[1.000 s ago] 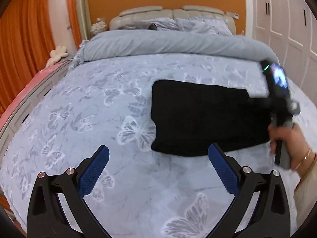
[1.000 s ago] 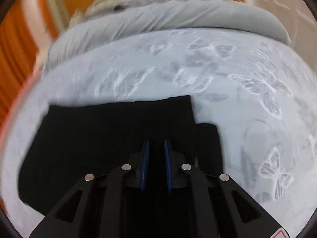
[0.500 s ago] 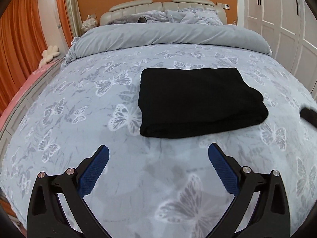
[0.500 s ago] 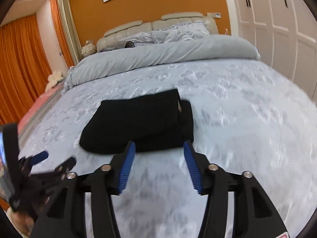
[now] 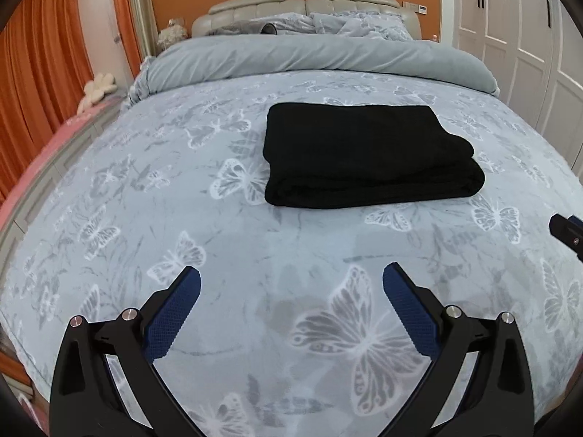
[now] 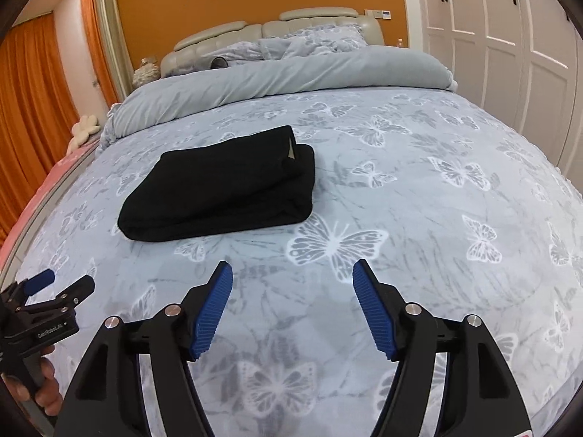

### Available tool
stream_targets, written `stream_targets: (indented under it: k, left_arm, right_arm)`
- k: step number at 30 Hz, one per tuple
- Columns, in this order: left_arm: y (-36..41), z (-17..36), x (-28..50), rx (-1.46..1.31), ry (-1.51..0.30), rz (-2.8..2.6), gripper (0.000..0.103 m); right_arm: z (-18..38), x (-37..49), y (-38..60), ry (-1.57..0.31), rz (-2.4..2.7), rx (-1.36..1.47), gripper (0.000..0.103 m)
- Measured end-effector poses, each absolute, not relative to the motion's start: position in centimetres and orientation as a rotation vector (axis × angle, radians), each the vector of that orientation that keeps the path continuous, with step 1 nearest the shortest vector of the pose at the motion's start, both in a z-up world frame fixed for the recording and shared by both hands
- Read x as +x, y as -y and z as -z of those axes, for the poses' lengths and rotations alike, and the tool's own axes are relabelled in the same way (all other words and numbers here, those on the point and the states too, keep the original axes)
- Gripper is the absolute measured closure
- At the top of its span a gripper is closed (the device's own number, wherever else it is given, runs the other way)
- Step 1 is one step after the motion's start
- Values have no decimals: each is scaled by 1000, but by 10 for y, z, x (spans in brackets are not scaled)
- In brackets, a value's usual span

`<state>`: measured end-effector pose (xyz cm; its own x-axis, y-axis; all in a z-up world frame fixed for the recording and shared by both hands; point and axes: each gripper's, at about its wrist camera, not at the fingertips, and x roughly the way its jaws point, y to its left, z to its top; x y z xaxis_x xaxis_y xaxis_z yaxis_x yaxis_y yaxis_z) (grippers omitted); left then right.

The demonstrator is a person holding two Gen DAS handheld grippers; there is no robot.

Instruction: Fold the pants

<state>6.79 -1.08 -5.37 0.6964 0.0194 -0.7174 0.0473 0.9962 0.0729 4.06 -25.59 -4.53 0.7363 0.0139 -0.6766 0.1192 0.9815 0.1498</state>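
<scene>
Black pants lie folded into a thick, neat rectangle in the middle of the bed, layers stacked, a pale tag peeking out at one end. Neither tool touches them. The left gripper hangs spread and empty over the butterfly-print cover, well short of the bundle. The right gripper has its jaws opening, nothing between them, also clear of the cloth. To my eye the folding looks finished; at most a small tidy of that end remains.
</scene>
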Motion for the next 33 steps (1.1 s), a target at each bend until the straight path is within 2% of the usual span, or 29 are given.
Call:
stream_targets:
  k: [33]
  left_arm:
    - [13,46,61,94,-757,11,5]
  right_arm:
    - [51,44,219,-752,9,105,36]
